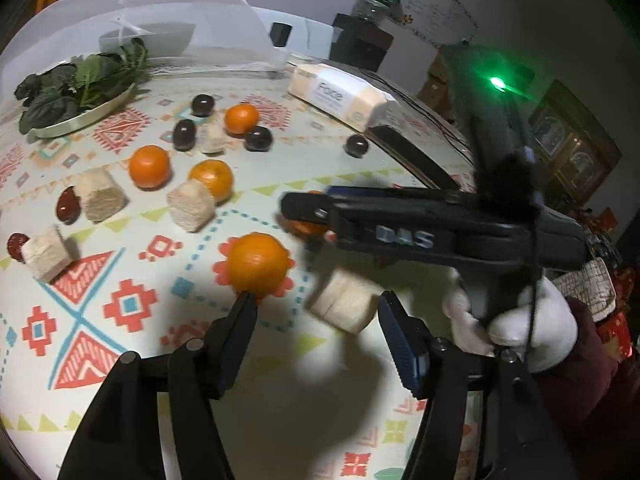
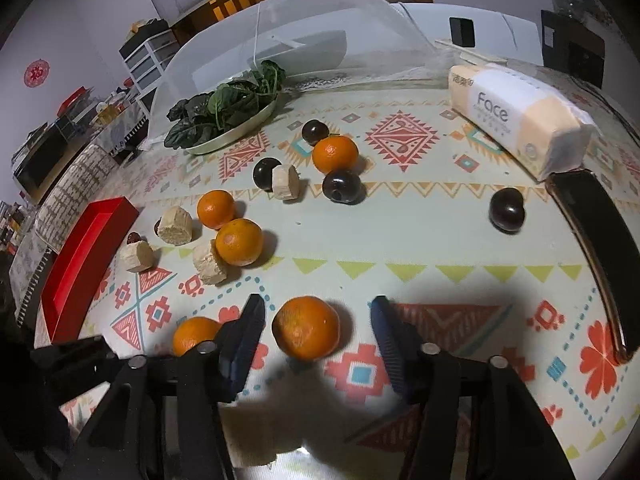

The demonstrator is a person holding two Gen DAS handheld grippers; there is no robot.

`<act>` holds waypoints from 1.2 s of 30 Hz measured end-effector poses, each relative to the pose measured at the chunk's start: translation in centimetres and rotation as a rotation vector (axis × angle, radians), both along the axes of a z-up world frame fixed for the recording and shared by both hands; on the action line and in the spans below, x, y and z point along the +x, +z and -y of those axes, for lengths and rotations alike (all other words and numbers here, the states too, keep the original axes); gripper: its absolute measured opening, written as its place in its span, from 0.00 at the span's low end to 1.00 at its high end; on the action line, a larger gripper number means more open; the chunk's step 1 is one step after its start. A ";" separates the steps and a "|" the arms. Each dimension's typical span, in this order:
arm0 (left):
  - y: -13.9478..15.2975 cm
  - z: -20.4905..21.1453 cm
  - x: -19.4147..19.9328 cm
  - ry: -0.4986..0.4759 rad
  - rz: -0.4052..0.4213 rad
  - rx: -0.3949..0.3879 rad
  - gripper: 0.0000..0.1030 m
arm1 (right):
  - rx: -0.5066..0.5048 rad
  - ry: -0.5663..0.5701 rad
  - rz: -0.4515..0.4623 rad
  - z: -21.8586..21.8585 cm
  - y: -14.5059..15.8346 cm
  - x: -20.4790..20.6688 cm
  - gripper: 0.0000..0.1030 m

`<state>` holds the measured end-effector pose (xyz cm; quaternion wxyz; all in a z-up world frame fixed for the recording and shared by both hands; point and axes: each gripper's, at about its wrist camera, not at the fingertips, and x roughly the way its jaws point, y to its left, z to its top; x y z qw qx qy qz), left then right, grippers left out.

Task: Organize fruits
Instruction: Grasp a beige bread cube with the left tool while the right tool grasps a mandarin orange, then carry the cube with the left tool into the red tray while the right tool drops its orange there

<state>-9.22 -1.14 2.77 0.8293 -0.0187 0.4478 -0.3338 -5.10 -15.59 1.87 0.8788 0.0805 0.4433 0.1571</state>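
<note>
Oranges, dark plums, red dates and pale sugarcane chunks lie scattered on the patterned tablecloth. My left gripper (image 1: 316, 300) is open, with a pale chunk (image 1: 346, 304) between its fingers and an orange (image 1: 258, 264) just beyond its left fingertip. My right gripper (image 2: 318, 312) is open around an orange (image 2: 306, 328) that rests on the cloth, not touching it. A second orange (image 2: 194, 334) lies just left of its left finger. The right gripper also shows in the left wrist view (image 1: 304, 210), over an orange (image 1: 308, 226).
A red tray (image 2: 80, 252) stands at the table's left edge. A plate of spinach (image 2: 228, 114) and a mesh food cover (image 2: 320, 28) are at the back. A tissue pack (image 2: 516, 120) and a dark phone-like slab (image 2: 600, 248) lie on the right.
</note>
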 end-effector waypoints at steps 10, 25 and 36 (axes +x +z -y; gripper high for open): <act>-0.7 2.7 -1.1 -0.048 0.015 0.050 0.60 | 0.053 0.006 0.020 0.5 0.0 -0.2 0.34; 1.6 -3.1 -2.1 0.186 0.060 0.000 0.29 | 0.053 0.009 0.084 -0.2 3.7 -3.4 0.34; 5.2 -23.9 -4.5 0.685 0.131 0.009 0.29 | 0.108 0.242 0.098 -13.9 6.7 -4.5 0.34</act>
